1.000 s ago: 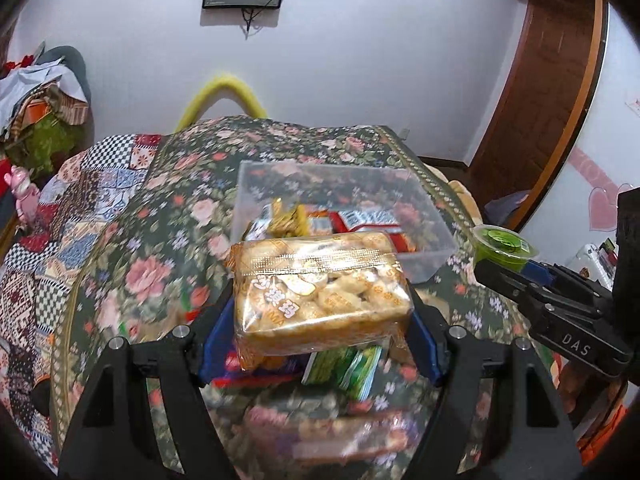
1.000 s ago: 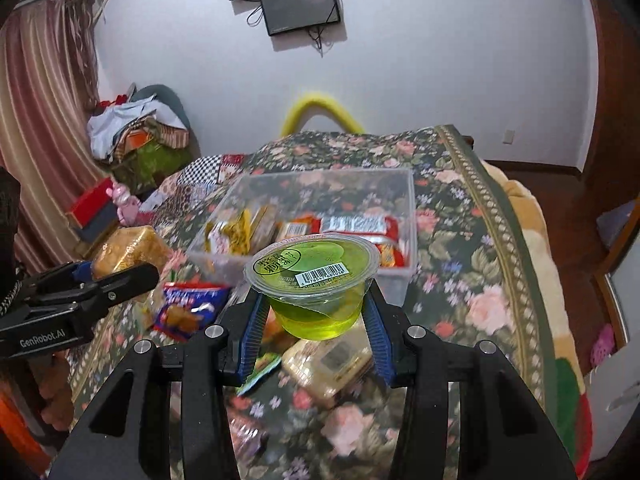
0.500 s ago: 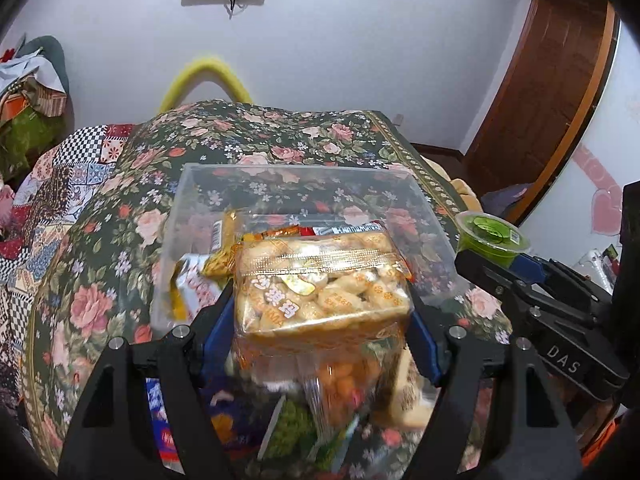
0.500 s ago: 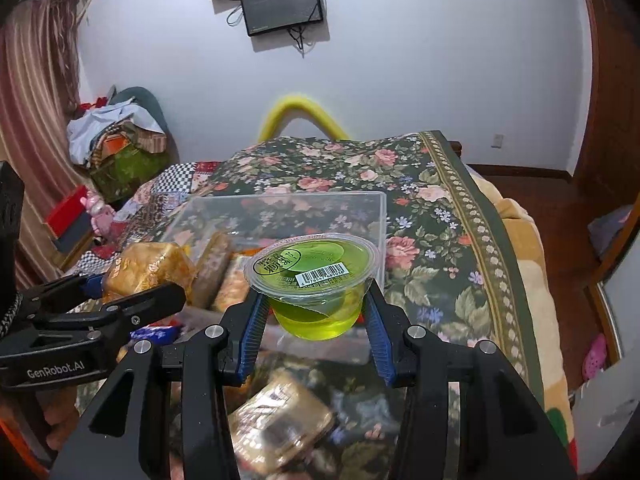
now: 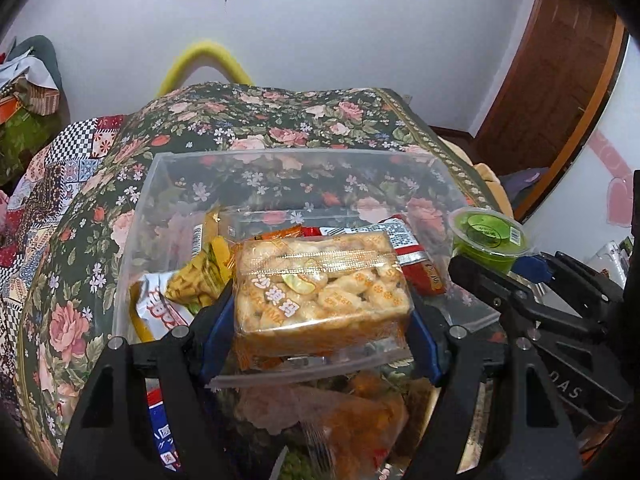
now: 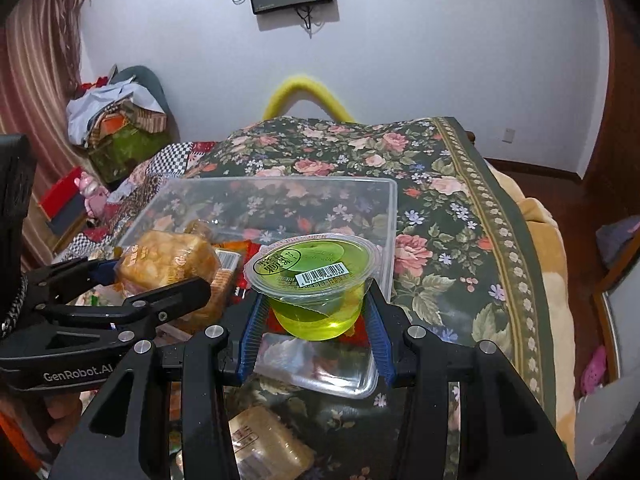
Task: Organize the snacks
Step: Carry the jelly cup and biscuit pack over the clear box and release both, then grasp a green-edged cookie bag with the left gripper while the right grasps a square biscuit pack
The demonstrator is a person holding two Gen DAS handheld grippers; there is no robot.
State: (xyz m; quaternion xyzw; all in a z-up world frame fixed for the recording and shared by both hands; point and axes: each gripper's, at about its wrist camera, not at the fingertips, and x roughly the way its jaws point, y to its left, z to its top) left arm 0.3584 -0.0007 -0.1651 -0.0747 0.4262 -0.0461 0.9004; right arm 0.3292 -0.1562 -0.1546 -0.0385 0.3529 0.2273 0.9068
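Bed [image 5: 280, 128]: covered by a dark spread with pink roses; it carries the bin and the loose snacks.
Clear bin [image 5: 152, 184]: a see-through plastic box standing on the bed, open at the top, with several wrapped snacks lying in its bottom.
Snacks in the bin: a yellow wrapper [image 5: 200, 268] and a white-and-red packet [image 5: 160, 312] to the left, a red packet [image 5: 420, 268] to the right.
Loose snacks: more packets lie on the spread in front of the bin's near wall, among them a clear-wrapped pale block [image 6: 264, 440].
Left tongs [image 5: 320, 316]: spread fairly wide and clamped on the two ends of the cracker pack, blue pads pressing its sides.
Cracker pack [image 5: 320, 284]: an oblong clear pack of golden pieces, held level over the near part of the bin, above the snacks inside.
Right tongs [image 6: 316, 320]: narrowed onto the jelly cup, pads against its sloping wall.
Jelly cup [image 6: 316, 276]: a sealed cup of green jelly with a barcode on its lid, held upright at the bin's near right corner, just beside the cracker pack.
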